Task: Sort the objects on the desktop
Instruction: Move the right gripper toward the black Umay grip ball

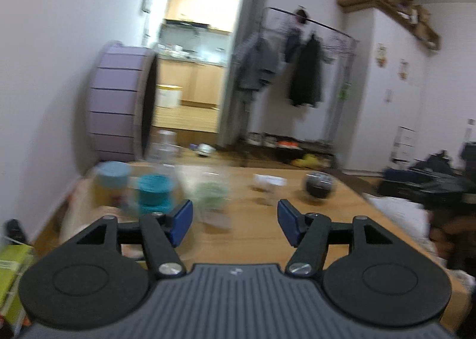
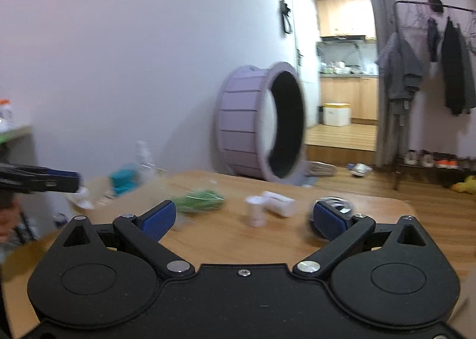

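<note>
Both views are blurred. On the wooden table (image 1: 267, 237) stand a light-blue-lidded jar (image 1: 114, 175), a teal-lidded container (image 1: 154, 190), a clear tub of green bits (image 1: 212, 193), small white pieces (image 1: 267, 182) and a dark round jar (image 1: 319, 185). My left gripper (image 1: 235, 223) is open and empty, hovering before the green tub. My right gripper (image 2: 244, 220) is open too, with a white cup (image 2: 255, 211) and a lying white cylinder (image 2: 279, 203) ahead between its fingers. The green tub (image 2: 199, 200) sits left of them. The dark jar (image 2: 336, 202) is half hidden behind the right finger. The left gripper (image 2: 76, 181) shows side-on at far left.
A clear bottle (image 1: 165, 142) stands at the table's far left edge. A purple wheel (image 2: 261, 124) leans by the wall beyond the table. A clothes rack (image 1: 300, 71) and a kitchen doorway lie farther back. A yellow-green box (image 1: 13, 273) is at lower left.
</note>
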`<state>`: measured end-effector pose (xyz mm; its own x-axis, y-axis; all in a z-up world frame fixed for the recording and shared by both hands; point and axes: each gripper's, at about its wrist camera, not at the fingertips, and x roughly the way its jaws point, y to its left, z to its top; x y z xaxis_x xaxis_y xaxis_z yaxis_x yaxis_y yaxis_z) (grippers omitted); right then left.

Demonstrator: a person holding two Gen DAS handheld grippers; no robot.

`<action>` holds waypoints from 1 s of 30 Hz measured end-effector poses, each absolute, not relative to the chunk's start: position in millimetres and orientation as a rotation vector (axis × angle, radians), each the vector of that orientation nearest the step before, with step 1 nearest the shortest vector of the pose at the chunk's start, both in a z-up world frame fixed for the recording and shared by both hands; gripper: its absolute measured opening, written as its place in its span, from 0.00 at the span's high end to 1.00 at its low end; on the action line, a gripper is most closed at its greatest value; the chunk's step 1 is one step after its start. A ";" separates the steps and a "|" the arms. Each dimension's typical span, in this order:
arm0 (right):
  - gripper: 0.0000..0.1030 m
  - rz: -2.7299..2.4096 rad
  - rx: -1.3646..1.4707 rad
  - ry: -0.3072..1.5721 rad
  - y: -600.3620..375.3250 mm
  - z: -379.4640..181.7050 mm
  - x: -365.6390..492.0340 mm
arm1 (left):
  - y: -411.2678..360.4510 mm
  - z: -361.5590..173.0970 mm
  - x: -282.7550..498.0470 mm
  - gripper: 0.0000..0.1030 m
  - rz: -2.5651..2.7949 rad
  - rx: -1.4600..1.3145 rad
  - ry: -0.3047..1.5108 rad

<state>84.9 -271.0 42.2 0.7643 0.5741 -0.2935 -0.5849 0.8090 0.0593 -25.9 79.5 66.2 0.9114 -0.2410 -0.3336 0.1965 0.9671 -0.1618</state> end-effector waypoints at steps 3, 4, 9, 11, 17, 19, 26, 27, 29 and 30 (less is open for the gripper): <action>0.03 0.608 -0.071 0.338 -277.8 40.8 103.9 | 58.1 64.8 -19.3 0.39 -0.294 -0.132 0.379; 0.03 0.607 -0.084 0.341 -278.4 40.6 109.6 | 52.1 63.1 -15.8 0.39 -0.307 -0.128 0.384; 0.03 0.600 -0.143 0.365 -280.5 36.4 139.5 | 28.5 55.1 -1.9 0.38 -0.361 -0.101 0.403; 0.03 0.605 -0.151 0.377 -278.6 29.9 150.5 | 26.4 51.1 0.4 0.38 -0.375 -0.106 0.399; 0.03 0.609 -0.178 0.418 -278.1 4.9 185.9 | 24.7 41.7 5.3 0.37 -0.395 -0.122 0.370; 0.03 0.601 -0.182 0.431 -276.6 -4.6 199.1 | 25.0 39.0 4.7 0.37 -0.402 -0.120 0.365; 0.04 0.603 -0.145 0.446 -275.2 -21.6 229.9 | 28.2 33.8 4.9 0.37 -0.379 -0.099 0.345; 0.05 0.605 -0.145 0.443 -274.6 -22.4 233.1 | 29.3 34.1 4.8 0.37 -0.380 -0.105 0.347; 0.09 0.612 -0.141 0.454 -270.6 -22.6 240.2 | 31.1 34.6 4.3 0.37 -0.382 -0.115 0.349; 0.11 0.615 -0.140 0.459 -268.6 -22.7 243.7 | 31.2 34.9 3.6 0.37 -0.383 -0.114 0.349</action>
